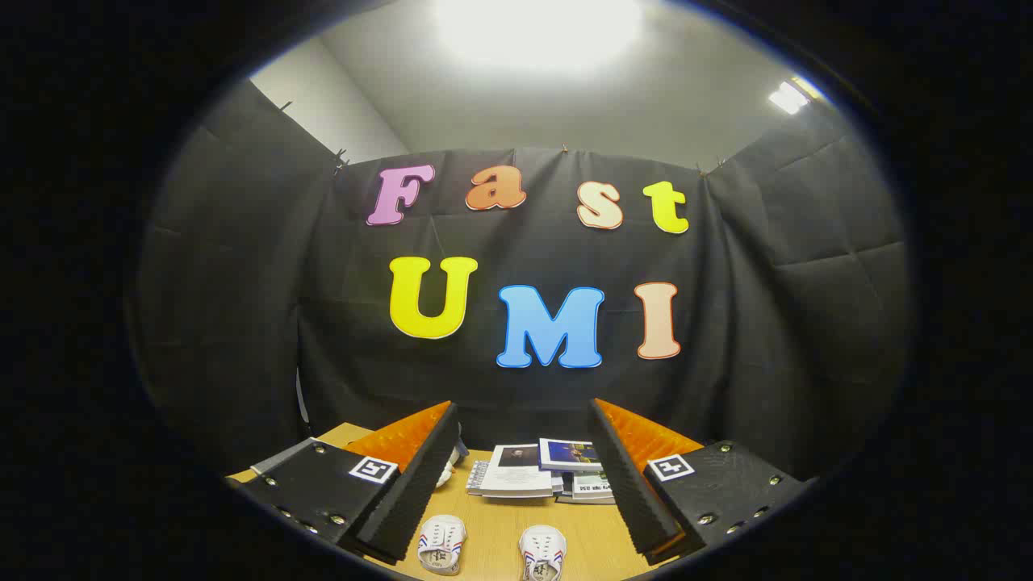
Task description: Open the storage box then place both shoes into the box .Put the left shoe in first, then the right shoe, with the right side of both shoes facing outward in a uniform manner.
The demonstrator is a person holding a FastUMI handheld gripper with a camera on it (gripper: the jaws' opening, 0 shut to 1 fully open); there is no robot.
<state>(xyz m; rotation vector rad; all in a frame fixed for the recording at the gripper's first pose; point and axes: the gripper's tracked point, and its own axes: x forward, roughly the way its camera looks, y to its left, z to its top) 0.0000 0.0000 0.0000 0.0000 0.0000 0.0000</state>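
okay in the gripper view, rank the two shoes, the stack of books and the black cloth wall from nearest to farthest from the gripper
Gripper: jaws wide open, holding nothing.
1. The two white shoes, on the table between the jaws: left one, right one. Too close to call between them.
2. Stack of books, farther along the table, beyond the shoes.
3. Black cloth wall, behind everything.

White shoes [441, 545] [542, 553] with red-and-blue stripes, light wood table [492, 532], white-covered booklets [516, 472], black cloth wall [242, 323]

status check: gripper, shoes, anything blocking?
Gripper open, holding nothing. Two shoes on table between the fingers, untouched. Books stacked beyond them.
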